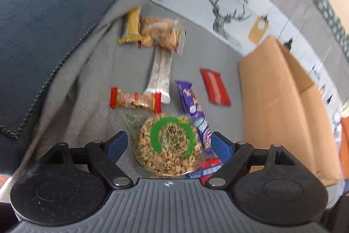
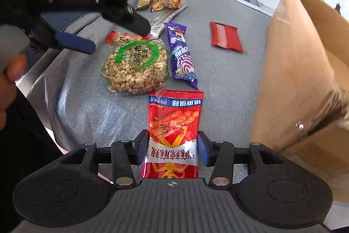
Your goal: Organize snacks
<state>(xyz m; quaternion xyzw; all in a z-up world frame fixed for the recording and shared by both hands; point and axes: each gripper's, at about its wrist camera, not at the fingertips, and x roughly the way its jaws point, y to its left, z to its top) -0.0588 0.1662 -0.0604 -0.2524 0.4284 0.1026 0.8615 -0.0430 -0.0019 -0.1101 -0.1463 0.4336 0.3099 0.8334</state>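
1. The grey fabric cushion (image 2: 218, 80) carries all the loose snacks. It is soft, so I'd press down lightly or a packet will sink and tilt away from the fingers.
2. The open brown cardboard box (image 2: 305, 71) stands at about three o'clock from the snacks. It looks like where they are meant to go. Any carry should clear its near wall before the snack is released.
3. The red foil packet of spicy strips (image 2: 174, 115) lies flat on the cushion at six o'clock from the other snacks. The right gripper (image 2: 172, 145) has its fingers narrowed onto the packet's two long edges and holds it near the lower end. I'd lift it straight up first, since the far end may droop and drag across the fabric.
4. The round puffed-grain cake in clear wrap with a green ring (image 1: 170, 145) sits at eleven o'clock from the red packet and looks brittle. The left gripper (image 1: 169, 144) hovers over it with its fingers spread wide either side, not touching it. It should close gently across the widest part and stop at first contact.
5. The purple wrapped bar (image 2: 181, 56) lies just beside the cake at three o'clock. The left fingers should stay clear of its edge.
6. The small flat red sachet (image 2: 225, 37) lies well apart at one o'clock, out of the way.
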